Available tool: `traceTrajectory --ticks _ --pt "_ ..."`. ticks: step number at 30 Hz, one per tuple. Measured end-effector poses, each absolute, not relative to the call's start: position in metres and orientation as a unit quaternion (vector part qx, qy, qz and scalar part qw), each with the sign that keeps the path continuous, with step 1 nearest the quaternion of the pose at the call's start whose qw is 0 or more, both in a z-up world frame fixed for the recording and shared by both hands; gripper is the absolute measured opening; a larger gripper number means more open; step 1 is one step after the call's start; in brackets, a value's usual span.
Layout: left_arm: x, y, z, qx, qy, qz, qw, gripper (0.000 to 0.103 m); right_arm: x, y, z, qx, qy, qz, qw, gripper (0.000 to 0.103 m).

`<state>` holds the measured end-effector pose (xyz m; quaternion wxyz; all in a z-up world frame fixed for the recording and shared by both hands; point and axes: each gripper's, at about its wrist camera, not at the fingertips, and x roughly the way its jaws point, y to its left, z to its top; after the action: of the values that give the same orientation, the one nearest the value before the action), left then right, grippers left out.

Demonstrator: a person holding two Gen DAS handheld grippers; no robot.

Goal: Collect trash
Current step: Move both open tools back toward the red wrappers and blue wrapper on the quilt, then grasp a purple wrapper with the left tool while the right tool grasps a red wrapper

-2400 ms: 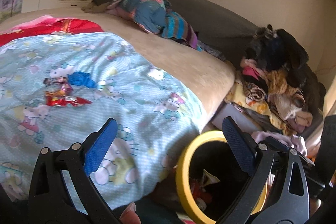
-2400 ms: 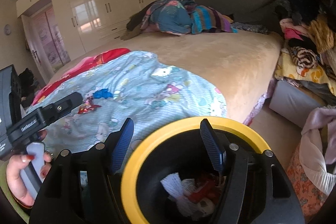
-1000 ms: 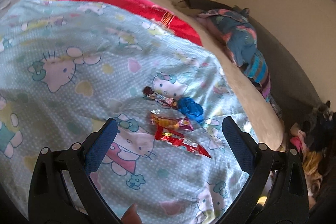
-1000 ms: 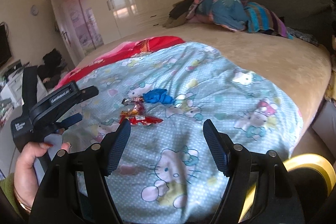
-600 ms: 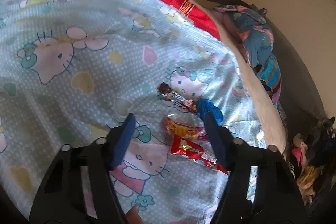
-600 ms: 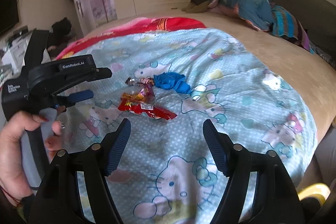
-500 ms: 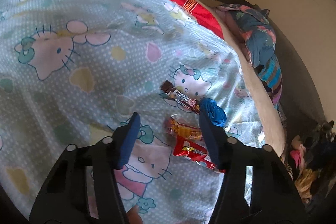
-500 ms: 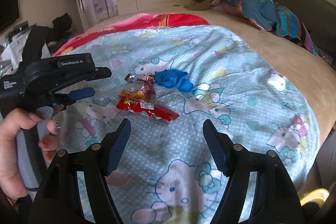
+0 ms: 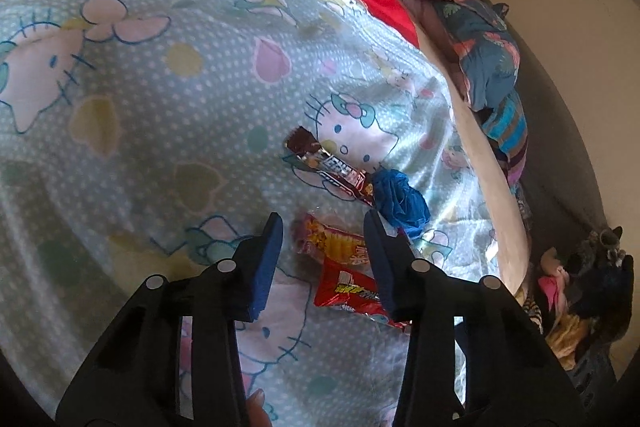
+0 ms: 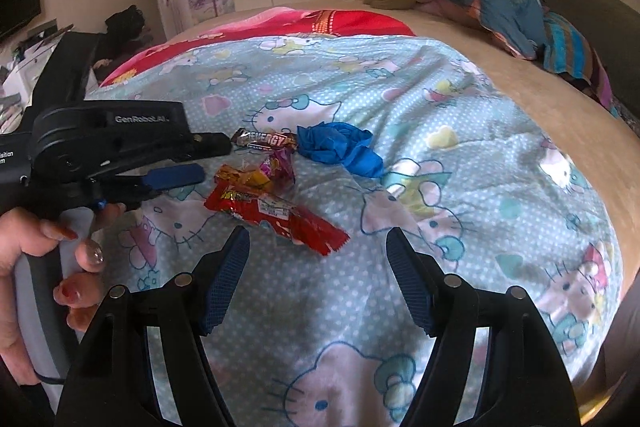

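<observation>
Left tool (image 9: 322,223), jaws just narrowed but gripping nothing, hovers over an orange wrapper (image 9: 334,241) on the bed (image 9: 160,87); right tool (image 10: 318,239) gapes just behind a red wrapper (image 10: 276,213).

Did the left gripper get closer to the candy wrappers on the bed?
Yes. The left gripper has come down toward the wrappers on the blanket; its jaws have just been closing and now frame the yellow-orange wrapper without touching it.
</observation>
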<state>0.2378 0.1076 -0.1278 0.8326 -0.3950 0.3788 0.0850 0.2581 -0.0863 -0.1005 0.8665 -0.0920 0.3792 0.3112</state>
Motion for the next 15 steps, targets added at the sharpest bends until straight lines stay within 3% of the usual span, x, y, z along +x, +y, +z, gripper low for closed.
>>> traceTrajectory --ticks 6,8,10,11,15 --pt "0.248 0.103 -0.139 -0.395 0.397 0.076 0.825 0.035 0.266 -0.076 -0.109 -0.112 0.387 0.326 0.855 0.057" --pt "0.25 0.103 -0.141 -0.395 0.4 0.074 0.824 0.035 0.267 -0.073 -0.113 -0.121 0.39 0.331 0.851 0.049" --pt "0.252 0.102 -0.142 -0.393 0.403 0.074 0.823 0.035 0.267 -0.07 -0.117 -0.127 0.396 0.337 0.845 0.031" --pt "0.254 0.102 -0.143 -0.391 0.405 0.073 0.823 0.035 0.267 -0.069 -0.119 -0.128 0.4 0.34 0.841 0.027" --pt "0.258 0.1 -0.145 -0.382 0.409 0.073 0.825 0.029 0.261 -0.072 -0.121 -0.124 0.402 0.346 0.839 0.02"
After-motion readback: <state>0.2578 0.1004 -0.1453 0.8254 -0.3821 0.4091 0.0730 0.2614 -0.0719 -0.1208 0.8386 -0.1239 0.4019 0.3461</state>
